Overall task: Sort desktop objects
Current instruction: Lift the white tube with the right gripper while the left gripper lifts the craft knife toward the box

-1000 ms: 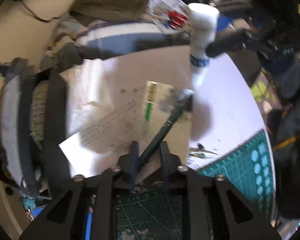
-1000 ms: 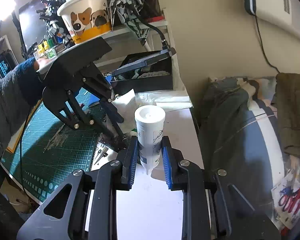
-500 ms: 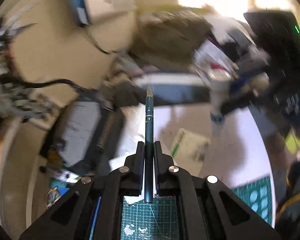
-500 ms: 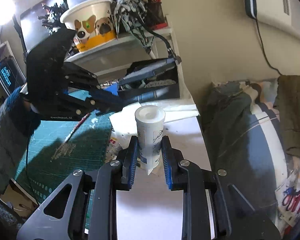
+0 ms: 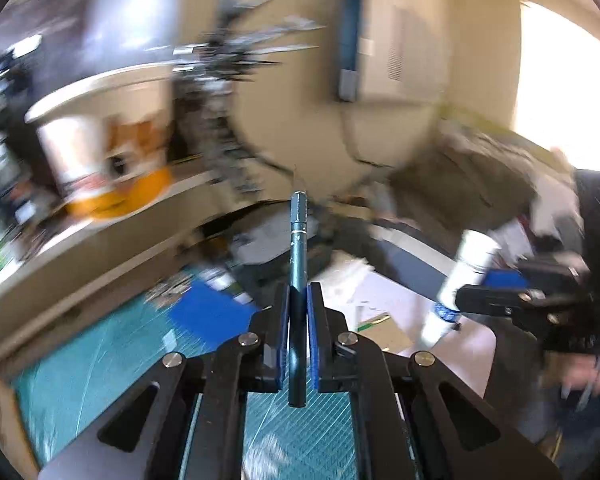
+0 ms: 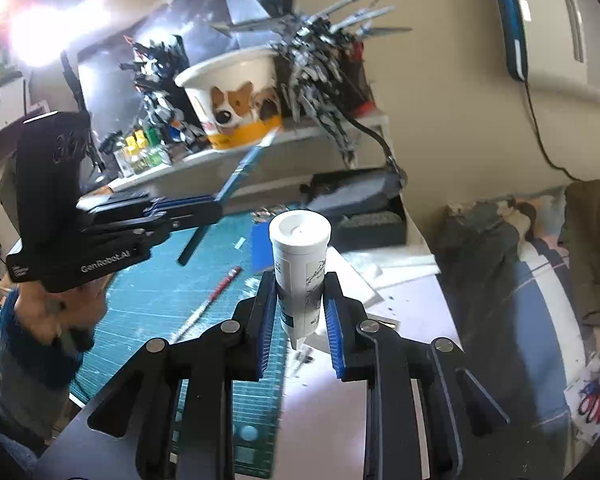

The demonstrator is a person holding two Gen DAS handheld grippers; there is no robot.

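Right wrist view: right claw (image 6: 298, 312) is clamping the white tube (image 6: 300, 268); left claw (image 6: 216, 206) is clamping the craft knife (image 6: 236, 176). Neither is stowed; red pencil (image 6: 216, 292) is lying on the surface (image 6: 148, 280).

You've got 1 white tube (image 6: 300, 276), 1 dark craft knife (image 5: 299, 268), 1 red pencil (image 6: 216, 294), 1 corgi cup (image 6: 236, 100), 1 pr red scissors (image 6: 598, 400), 2 grippers.
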